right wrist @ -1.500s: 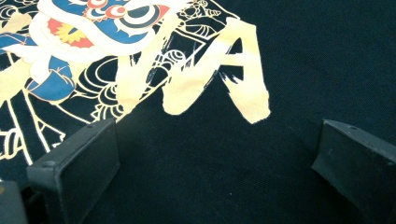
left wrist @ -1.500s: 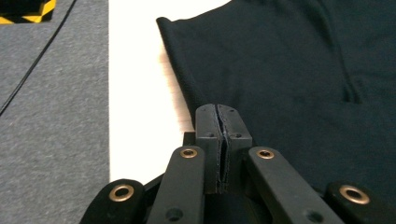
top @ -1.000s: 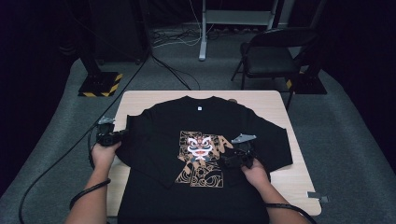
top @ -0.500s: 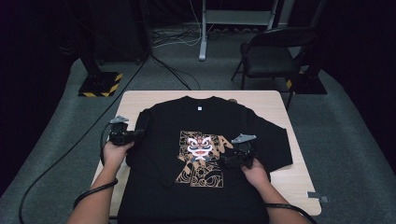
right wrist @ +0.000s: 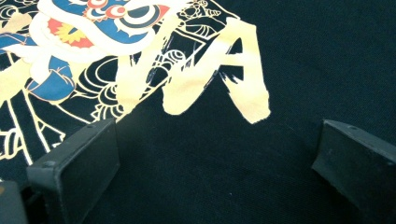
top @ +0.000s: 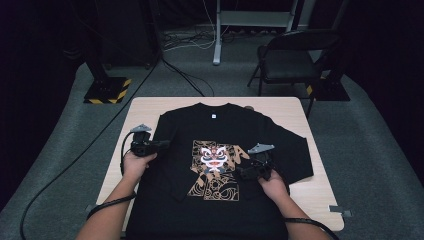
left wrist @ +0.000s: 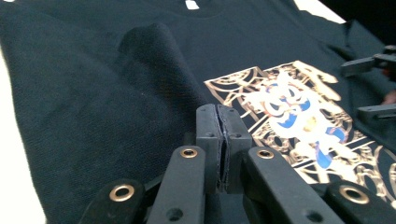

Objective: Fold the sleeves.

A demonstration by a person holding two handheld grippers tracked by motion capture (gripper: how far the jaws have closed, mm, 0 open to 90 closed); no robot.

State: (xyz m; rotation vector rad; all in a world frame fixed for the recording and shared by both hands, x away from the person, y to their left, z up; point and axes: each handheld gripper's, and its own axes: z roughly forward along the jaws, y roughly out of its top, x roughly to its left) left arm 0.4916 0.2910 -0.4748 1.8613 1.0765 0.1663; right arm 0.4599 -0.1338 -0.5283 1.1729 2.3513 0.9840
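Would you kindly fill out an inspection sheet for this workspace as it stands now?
Surface: wooden table, mostly covered.
Job's things: black T-shirt lies flat, print up; its left sleeve is folded in over the body.
Clutter: tape scrap near the table's right corner.
Grippers: left gripper shut on a pinch of sleeve fabric; right gripper open, resting on the shirt beside the print.
Cables: one trails from the left gripper across the floor; more lie behind the table.
Surroundings: chair, stand base with striped edge, grey carpet.
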